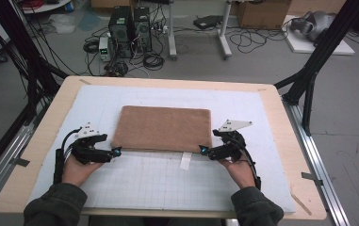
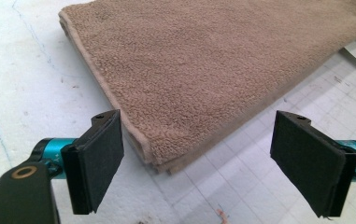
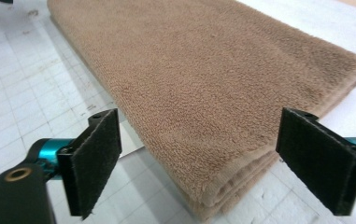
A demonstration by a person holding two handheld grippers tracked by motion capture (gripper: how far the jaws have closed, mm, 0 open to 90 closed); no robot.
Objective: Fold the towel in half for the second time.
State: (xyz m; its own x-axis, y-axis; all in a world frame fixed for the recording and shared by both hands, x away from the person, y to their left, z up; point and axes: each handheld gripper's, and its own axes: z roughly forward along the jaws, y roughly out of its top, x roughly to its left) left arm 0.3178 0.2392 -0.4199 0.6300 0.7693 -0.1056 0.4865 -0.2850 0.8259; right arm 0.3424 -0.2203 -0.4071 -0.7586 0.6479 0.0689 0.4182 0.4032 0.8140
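Observation:
A brown towel [image 1: 163,128], folded into a flat rectangle of several layers, lies in the middle of the white gridded mat [image 1: 158,183]. My left gripper [image 1: 117,151] is at its near left corner, held level and pointing inward. In the left gripper view the gripper [image 2: 199,158] is open, its pads on either side of the towel's [image 2: 203,70] corner and not touching it. My right gripper [image 1: 203,150] is at the near right corner. In the right gripper view it [image 3: 199,158] is open too, the towel's [image 3: 203,70] layered corner lying between the spread pads.
A white tag [image 1: 185,161] sticks out from under the towel's near edge onto the mat. The mat covers a wooden table [image 1: 281,141]. Black frame posts [image 1: 323,42] stand at both far sides. Computer towers [image 1: 130,28] and cables sit on the floor beyond.

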